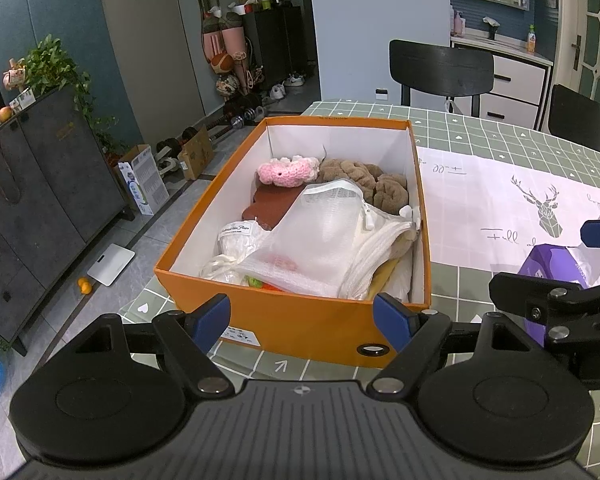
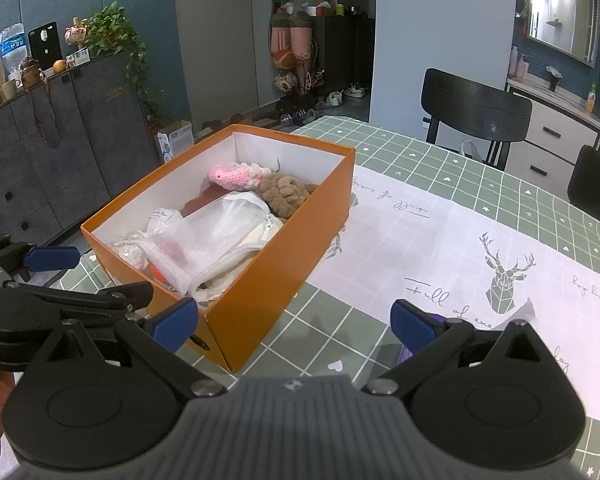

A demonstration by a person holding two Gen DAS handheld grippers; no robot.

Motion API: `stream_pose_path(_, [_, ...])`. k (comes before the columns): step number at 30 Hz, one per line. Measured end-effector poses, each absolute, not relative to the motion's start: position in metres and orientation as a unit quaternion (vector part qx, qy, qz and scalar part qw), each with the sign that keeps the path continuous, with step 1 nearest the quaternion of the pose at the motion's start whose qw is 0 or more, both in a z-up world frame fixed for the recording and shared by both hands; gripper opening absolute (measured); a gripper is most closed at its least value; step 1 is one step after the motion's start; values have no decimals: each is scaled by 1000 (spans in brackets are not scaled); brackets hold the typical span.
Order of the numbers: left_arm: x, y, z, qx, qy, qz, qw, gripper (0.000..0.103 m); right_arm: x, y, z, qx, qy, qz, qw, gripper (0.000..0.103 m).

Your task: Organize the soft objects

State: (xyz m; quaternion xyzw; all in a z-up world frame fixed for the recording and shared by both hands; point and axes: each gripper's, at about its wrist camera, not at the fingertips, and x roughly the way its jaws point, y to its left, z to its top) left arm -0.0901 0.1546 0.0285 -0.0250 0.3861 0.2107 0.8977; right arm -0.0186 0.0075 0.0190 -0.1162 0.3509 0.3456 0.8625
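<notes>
Both tools are hovering released and empty, the left tool (image 1: 302, 318) facing the orange box (image 1: 300, 320) on the tabletop (image 2: 380, 148); the mesh bag (image 1: 320, 240) is lying inside, seemingly packed; the right tool (image 2: 294, 322) is waiting beside it.

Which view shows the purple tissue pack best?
The left wrist view: the purple tissue pack shows its top and side on the table, partly behind the right gripper. The right wrist view shows only a purple sliver behind its own finger.
</notes>
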Motion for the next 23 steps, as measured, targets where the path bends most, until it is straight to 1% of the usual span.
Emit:
stream_pose_path(17, [-90, 155, 28, -28, 389, 210, 897, 94, -20, 8, 18, -118, 352, 343, 863, 100])
stream_pose_path(20, [-90, 155, 28, -30, 389, 208, 897, 91, -20, 8, 18, -119, 352, 343, 863, 100])
stream_pose_path(21, [-90, 155, 28, -30, 387, 205, 898, 87, -20, 8, 18, -119, 352, 343, 863, 100])
stream_pose_path(23, [-91, 154, 27, -30, 385, 205, 899, 86, -20, 8, 17, -118, 352, 343, 863, 100])
